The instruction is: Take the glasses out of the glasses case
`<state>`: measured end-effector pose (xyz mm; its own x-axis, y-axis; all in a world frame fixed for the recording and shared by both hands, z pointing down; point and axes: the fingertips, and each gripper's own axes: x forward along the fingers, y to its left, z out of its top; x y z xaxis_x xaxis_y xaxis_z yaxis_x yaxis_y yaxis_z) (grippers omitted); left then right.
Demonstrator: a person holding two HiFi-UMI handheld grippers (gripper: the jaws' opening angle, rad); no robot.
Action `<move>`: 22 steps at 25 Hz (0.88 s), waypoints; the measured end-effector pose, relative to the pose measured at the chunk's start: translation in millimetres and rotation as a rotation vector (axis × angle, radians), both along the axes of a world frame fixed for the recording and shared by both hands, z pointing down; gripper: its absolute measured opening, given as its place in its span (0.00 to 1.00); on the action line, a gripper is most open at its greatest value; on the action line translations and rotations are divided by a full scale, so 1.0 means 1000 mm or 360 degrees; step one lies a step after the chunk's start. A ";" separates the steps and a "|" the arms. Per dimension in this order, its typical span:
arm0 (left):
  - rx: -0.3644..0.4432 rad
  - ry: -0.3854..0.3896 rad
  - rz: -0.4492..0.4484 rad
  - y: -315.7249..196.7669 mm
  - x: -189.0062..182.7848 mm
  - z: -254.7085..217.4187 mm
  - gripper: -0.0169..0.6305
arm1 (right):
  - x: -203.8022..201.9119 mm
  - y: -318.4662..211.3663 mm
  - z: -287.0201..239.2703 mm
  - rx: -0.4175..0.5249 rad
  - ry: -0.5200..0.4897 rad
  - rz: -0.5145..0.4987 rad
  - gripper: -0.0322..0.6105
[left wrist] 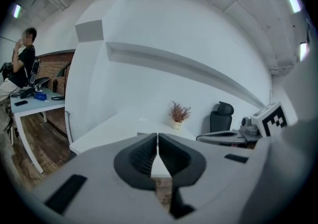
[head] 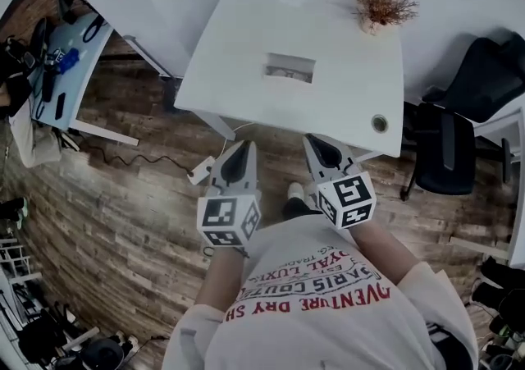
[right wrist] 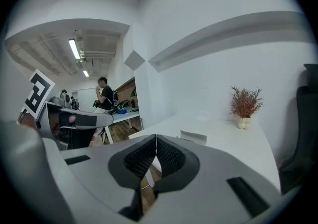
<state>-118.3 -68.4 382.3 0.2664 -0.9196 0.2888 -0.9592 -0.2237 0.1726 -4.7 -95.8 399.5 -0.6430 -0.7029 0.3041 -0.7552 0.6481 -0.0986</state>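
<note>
A pale, flat glasses case [head: 289, 68] lies in the middle of the white table [head: 246, 89]; in the right gripper view the case [right wrist: 194, 137] shows just beyond my jaws. No glasses are visible. My left gripper [head: 238, 149] and right gripper [head: 316, 145] hang side by side short of the table's near edge, over the wooden floor. Both are shut with nothing between the jaws. The left gripper [left wrist: 157, 137] points at the table, as does the right gripper [right wrist: 156, 138].
A small dried plant in a pot [head: 380, 1] stands at the table's far right corner. A cable hole [head: 379, 123] sits near the front right edge. A black office chair [head: 447, 143] is to the right. Another desk [head: 70, 65] with clutter stands at left, with a person [left wrist: 22, 64] beside it.
</note>
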 end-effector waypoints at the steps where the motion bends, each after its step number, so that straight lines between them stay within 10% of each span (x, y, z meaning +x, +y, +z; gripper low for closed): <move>1: 0.0000 0.0001 -0.0003 -0.015 0.000 0.000 0.05 | 0.001 -0.015 -0.001 0.0002 -0.0001 -0.0004 0.07; 22: -0.0147 0.0041 0.0115 -0.192 0.006 0.031 0.05 | 0.010 -0.174 0.037 -0.0189 0.0010 0.0066 0.07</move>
<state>-112.1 -260.9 413.4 0.3394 -0.8674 0.3638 -0.9362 -0.2739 0.2204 5.6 -269.5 436.3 -0.6118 -0.6877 0.3907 -0.7820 0.6003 -0.1679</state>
